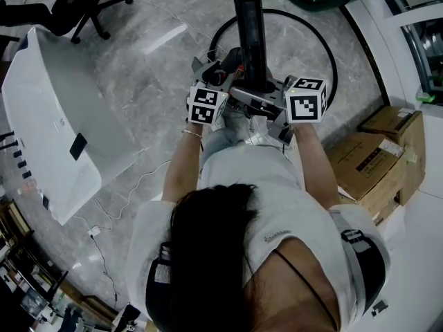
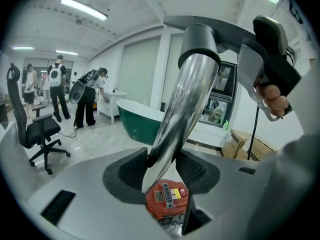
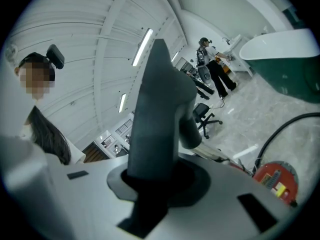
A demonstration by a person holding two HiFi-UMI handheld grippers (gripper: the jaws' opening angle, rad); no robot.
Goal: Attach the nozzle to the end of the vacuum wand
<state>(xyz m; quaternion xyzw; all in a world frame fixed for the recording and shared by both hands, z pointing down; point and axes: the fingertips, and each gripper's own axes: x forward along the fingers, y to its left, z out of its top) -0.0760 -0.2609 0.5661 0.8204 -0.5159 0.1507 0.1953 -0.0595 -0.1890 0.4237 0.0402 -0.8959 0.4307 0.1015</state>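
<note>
The left gripper [image 2: 162,168] is clamped on the shiny chrome vacuum wand [image 2: 185,99]. The right gripper [image 3: 156,181] is closed round the dark grey plastic nozzle [image 3: 157,109], which is held up at the wand's collared end, in front of the person.

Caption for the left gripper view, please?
Left gripper clamped on the shiny wand, red vacuum below.

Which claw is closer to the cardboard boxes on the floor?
Right. The right claw, gripping the dark nozzle, is on the cardboard boxes' side; the left claw, gripping the chrome wand, is farther, beyond the nozzle.
</note>
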